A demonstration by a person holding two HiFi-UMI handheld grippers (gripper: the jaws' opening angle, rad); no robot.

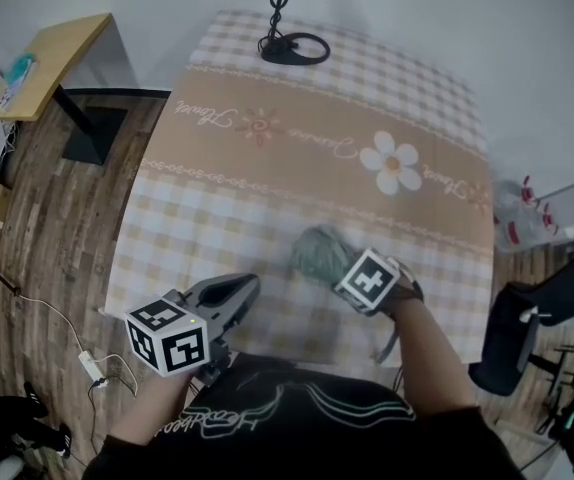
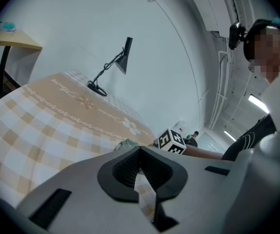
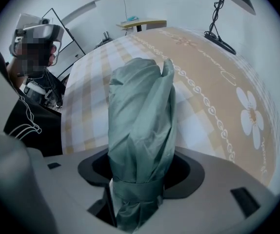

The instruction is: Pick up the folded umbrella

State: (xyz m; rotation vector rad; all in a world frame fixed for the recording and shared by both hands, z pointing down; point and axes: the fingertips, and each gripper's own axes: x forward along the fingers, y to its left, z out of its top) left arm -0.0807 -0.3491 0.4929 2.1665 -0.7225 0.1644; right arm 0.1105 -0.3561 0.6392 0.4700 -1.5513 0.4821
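Note:
The folded umbrella (image 1: 319, 253), grey-green with a strap round one end, lies on the checked tablecloth (image 1: 217, 218) near the front edge. My right gripper (image 1: 355, 268) points down over it. In the right gripper view the umbrella (image 3: 140, 101) fills the gap between the jaws, strap end nearest the camera, and the right gripper (image 3: 140, 167) is shut on it. My left gripper (image 1: 247, 286) hangs over the table's front left, apart from the umbrella, jaws together and empty. In the left gripper view the left gripper (image 2: 140, 151) aims across the table, with the umbrella (image 2: 126, 144) just beyond its tips.
A black desk lamp (image 1: 292, 43) stands at the table's far edge. A small wooden side table (image 1: 52, 63) is on the wood floor to the left, with cables (image 1: 92, 363) below it. A black chair (image 1: 512, 338) and plastic containers (image 1: 557, 213) are on the right.

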